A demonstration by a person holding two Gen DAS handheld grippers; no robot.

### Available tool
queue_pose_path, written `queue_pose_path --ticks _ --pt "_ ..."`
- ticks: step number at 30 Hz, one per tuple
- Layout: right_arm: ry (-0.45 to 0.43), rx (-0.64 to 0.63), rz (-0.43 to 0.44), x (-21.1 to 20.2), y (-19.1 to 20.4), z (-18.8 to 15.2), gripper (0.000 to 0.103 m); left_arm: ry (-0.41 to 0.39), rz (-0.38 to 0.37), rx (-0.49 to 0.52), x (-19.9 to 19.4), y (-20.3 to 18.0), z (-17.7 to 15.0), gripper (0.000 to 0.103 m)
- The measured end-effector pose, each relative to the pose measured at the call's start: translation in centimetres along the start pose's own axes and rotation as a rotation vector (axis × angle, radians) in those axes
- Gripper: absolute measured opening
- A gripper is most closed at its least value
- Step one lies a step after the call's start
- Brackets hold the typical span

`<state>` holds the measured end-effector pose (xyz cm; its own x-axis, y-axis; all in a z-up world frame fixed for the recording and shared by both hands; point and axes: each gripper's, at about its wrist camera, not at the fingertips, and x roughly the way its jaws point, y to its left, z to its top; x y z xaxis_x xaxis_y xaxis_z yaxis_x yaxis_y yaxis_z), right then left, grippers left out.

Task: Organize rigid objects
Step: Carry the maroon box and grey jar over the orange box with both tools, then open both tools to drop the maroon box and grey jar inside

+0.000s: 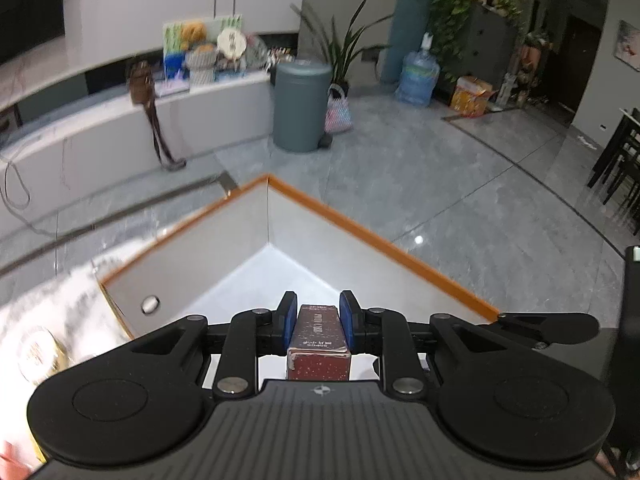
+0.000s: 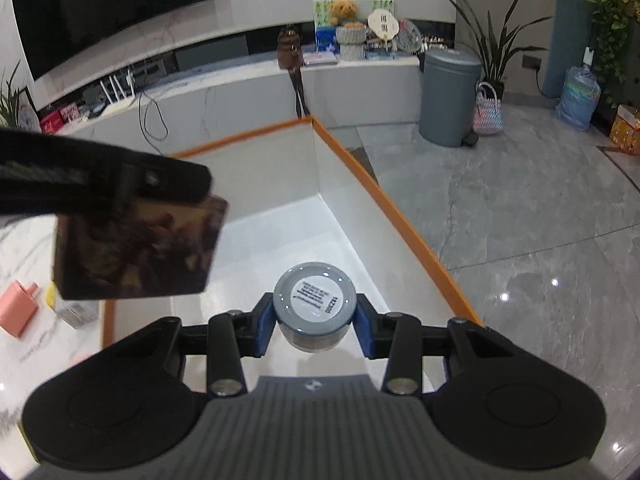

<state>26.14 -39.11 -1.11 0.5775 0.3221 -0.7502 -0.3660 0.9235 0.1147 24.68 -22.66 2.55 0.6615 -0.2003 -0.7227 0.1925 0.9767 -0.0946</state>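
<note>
In the left wrist view, a dark red box (image 1: 319, 342) is pinched between the blue pads of the left gripper (image 1: 319, 320), held above the orange-rimmed white bin (image 1: 360, 226). In the right wrist view, a grey-lidded jar (image 2: 315, 304) is clamped by the right gripper (image 2: 315, 322) over the same bin (image 2: 400, 216), with the red box (image 2: 136, 248) seen suspended at left, above the bin's edge.

My left claw (image 1: 318, 322) has blue pads (image 1: 349, 320) on black arms, pinching a dark red box (image 1: 319, 354) speckled with pale dots. My right claw (image 2: 315, 320) shares those colours, around a grey jar (image 2: 315, 304) with a white label. At centre frame, the white bin (image 2: 344, 200) has an orange rim. The surface (image 2: 24, 240) is white marble with grey veins; lower left lies a pink object (image 2: 18, 308).
</note>
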Motion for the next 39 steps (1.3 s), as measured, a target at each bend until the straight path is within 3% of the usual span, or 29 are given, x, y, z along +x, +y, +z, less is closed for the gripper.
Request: queue_pose_path --ticks 12,28,31,34,39 --pt "0.123 -0.111 -0.003 3.7 0.5 -1.4 0.041 0.046 0.039 -0.069 3.9 0.5 -1.5 0.025" --pt "0.166 -0.21 -0.007 4.7 1.5 -1.7 0.04 0.157 0.085 0.007 5.7 -1.2 -3.9 0.025" --pt "0.171 -0.232 -0.018 4.7 2.0 -2.0 0.04 0.147 0.092 0.015 5.4 -1.4 -4.0 0.026" --pt "0.174 -0.242 -0.023 4.9 2.2 -2.2 0.04 0.151 0.096 0.03 5.2 -1.8 -4.1 0.038" --pt "0.181 -0.265 -0.018 4.6 2.5 -2.5 0.045 0.137 0.099 0.041 4.5 -1.9 -4.0 0.039"
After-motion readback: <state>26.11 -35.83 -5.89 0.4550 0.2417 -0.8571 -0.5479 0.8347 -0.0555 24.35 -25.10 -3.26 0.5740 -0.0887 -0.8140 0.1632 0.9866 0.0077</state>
